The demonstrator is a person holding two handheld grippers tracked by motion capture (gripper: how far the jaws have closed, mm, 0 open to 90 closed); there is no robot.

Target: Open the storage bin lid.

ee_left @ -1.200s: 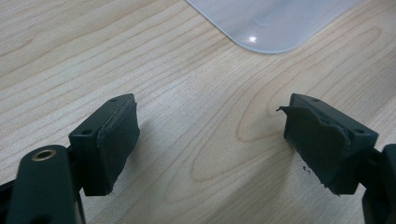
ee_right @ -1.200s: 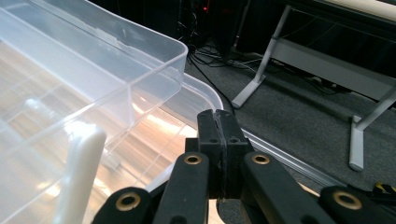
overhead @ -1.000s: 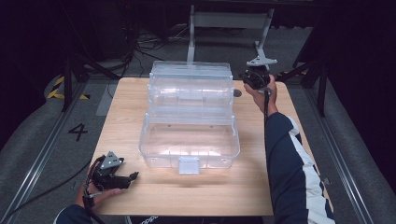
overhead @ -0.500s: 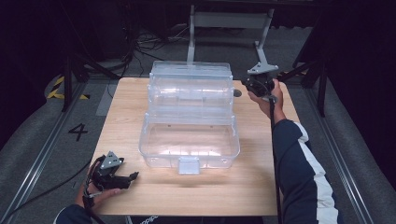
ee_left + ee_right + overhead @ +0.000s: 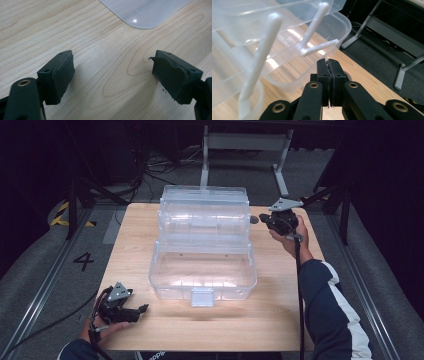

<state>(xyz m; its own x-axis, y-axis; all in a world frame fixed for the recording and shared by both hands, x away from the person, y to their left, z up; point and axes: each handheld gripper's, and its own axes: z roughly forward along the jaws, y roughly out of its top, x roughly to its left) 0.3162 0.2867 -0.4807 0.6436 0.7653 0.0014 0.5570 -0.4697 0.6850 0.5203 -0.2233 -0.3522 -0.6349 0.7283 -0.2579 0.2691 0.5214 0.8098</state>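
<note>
The right claw (image 5: 256, 219) has edged slightly right and nearer, its jaws pressed together just beside the far right of the clear box (image 5: 202, 245). The box stands open mid-worktop (image 5: 280, 320). The left claw (image 5: 142, 309) rests spread at the near left.

Light falls from above onto the wooden table (image 5: 280, 290) under my claws, bright there, while everything beyond its edges sinks into near black. My left claw (image 5: 112, 75) has its pads crisp; each throws a soft shadow on the grain just below it, and a small glint sits on the clear plastic box (image 5: 145, 12) ahead. Ahead of my right claw (image 5: 329, 68), that box (image 5: 287, 37) is blurred, with streaks of white glare. The high view is slightly soft.
</note>
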